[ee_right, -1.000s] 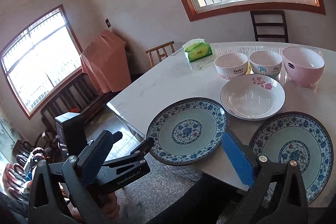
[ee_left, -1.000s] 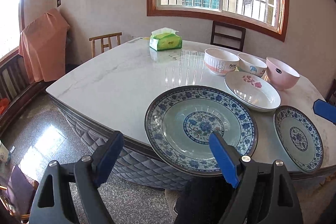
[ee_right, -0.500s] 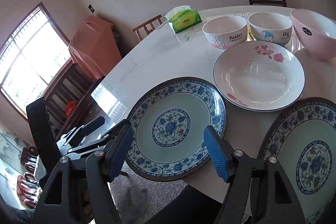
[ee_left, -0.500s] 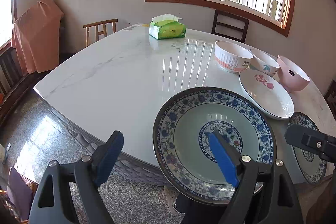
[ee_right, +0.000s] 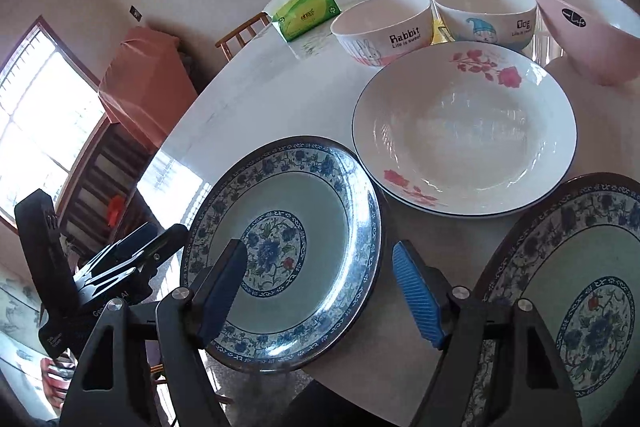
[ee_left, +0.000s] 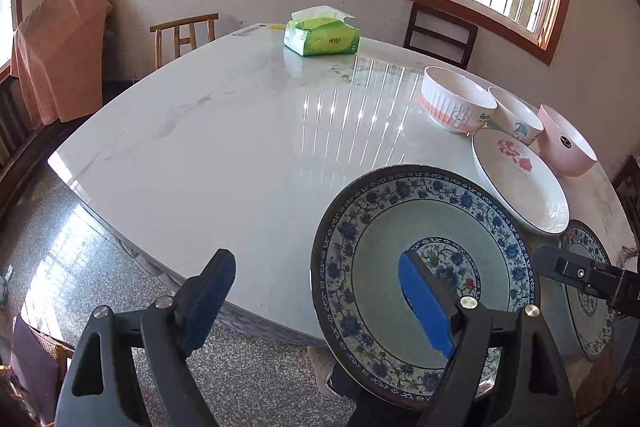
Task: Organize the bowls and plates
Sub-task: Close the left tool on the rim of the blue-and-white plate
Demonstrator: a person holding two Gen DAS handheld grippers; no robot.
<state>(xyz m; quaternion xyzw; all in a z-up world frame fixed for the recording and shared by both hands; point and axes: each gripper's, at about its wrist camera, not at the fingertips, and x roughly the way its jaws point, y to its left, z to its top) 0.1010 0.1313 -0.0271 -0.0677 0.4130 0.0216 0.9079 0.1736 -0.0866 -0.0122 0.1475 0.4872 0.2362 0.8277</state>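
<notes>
A blue-patterned plate [ee_left: 424,267] [ee_right: 288,247] lies at the table's near edge and overhangs it. My left gripper [ee_left: 316,303] is open, its right finger over the plate and its left finger off the table edge. My right gripper [ee_right: 320,291] is open over the plate's right rim. A second blue-patterned plate [ee_right: 580,287] [ee_left: 592,283] lies to the right. A white plate with red flowers [ee_right: 464,131] [ee_left: 516,183] lies behind them. A Rabbit bowl [ee_right: 384,27] [ee_left: 456,103], a Dog bowl [ee_right: 484,11] [ee_left: 516,119] and a pink bowl [ee_right: 584,27] [ee_left: 566,143] stand in a row at the back.
A green tissue pack [ee_left: 322,33] sits at the far side of the white marble table [ee_left: 240,131]. Wooden chairs [ee_left: 184,33] stand around it. A cloth-covered object [ee_left: 56,51] stands by the left wall. The floor [ee_left: 80,259] is below the near edge.
Both grippers have moved forward and closer to the near blue plate. The left gripper's right finger is now further over the plate; the right gripper has come down lower over its rim.
</notes>
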